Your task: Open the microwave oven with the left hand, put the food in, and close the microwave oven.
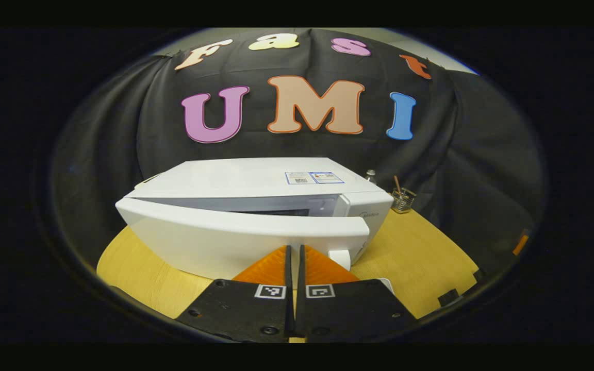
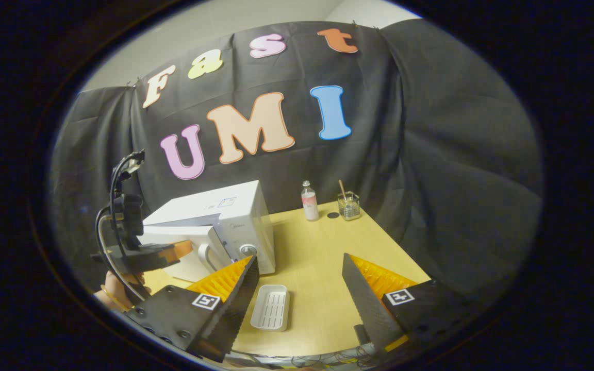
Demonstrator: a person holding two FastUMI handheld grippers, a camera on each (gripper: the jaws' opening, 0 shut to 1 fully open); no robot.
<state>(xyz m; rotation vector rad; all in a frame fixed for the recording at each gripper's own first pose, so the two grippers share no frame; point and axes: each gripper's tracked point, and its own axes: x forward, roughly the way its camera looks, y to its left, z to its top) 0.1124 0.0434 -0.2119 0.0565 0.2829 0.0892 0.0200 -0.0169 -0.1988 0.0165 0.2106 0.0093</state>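
While the door is only part-way swung, these points hold:

Microwave oven [image 1: 256, 206]: stands toward the worktop's left side, close to the booth wall; in the left gripper view its door [image 1: 240, 232] is ajar, the hinge side at that view's left and the free edge swung out toward the camera.
Food: a white ridged tray [image 2: 271, 307] lies on the worktop in front of the oven's control side, between the right gripper's fingers as seen from its camera but not touched by them; whether it carries anything I cannot tell.
Left gripper [image 1: 295, 257]: fingers pressed together with nothing between them, tips just at the door's free edge.
Right gripper [image 2: 302, 273]: spread wide, holding nothing, hovering above the tray.
Progress: opening looks begun, not finished; loading and closing are left.
Edges and room: the worktop [image 2: 317, 247] is bare to the right of the oven; a small bottle [image 2: 309, 201] and a glass with a stick [image 2: 349, 205] stand at the far edge, well apart from the tray. The door needs more swing before the cavity is reachable.
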